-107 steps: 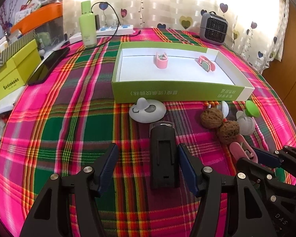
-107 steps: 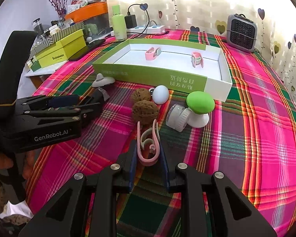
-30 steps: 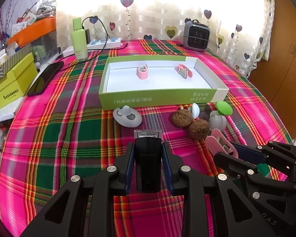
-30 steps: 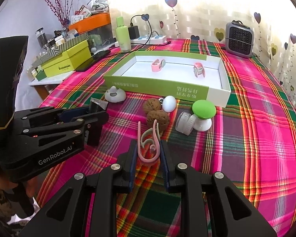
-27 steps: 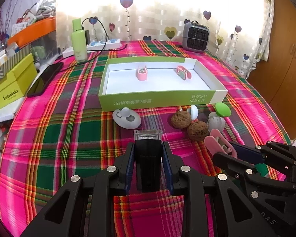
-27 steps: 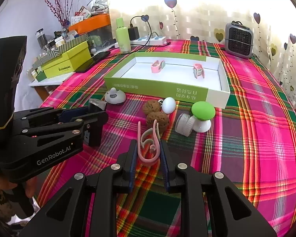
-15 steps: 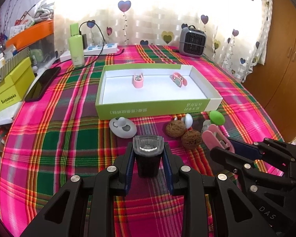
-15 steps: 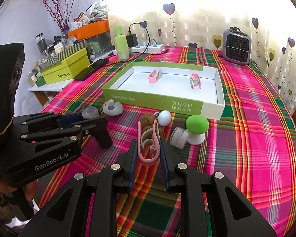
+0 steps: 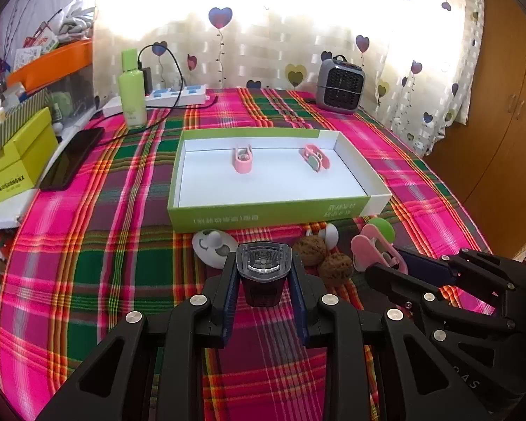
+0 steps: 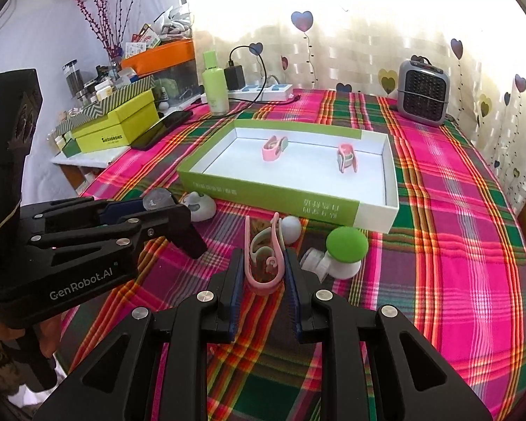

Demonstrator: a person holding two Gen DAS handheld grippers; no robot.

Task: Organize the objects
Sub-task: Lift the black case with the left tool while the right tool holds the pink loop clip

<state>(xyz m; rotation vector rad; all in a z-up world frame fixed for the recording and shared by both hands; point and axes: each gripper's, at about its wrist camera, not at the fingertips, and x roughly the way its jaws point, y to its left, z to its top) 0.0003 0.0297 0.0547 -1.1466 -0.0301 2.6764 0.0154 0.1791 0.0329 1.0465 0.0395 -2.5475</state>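
Note:
My left gripper (image 9: 264, 266) is shut on a black lamp-like device (image 9: 263, 277), whose clear lens end points up toward the camera, above the plaid cloth. My right gripper (image 10: 264, 263) is shut on a pink clip (image 10: 263, 286), held upright just right of the left gripper (image 10: 164, 210). Beyond both lies a green-and-white tray (image 9: 263, 215) with two pink clips (image 9: 243, 160) (image 9: 315, 157) inside. In front of the tray sit a white round gadget (image 9: 214, 247), two walnuts (image 9: 310, 245), a white ball (image 9: 329, 235) and a green-capped mushroom toy (image 10: 345, 242).
A grey heater (image 9: 339, 86) stands at the back right of the table. A green bottle (image 9: 132, 94), a power strip (image 9: 175, 93), a black phone (image 9: 72, 163) and yellow-green boxes (image 9: 14, 165) line the left side. A wooden cabinet (image 9: 501, 105) stands to the right.
The left gripper, open around the black device at first, has shut on it and lifted it, tipping its lens toward the camera. The right gripper has risen a little with the pink clip.

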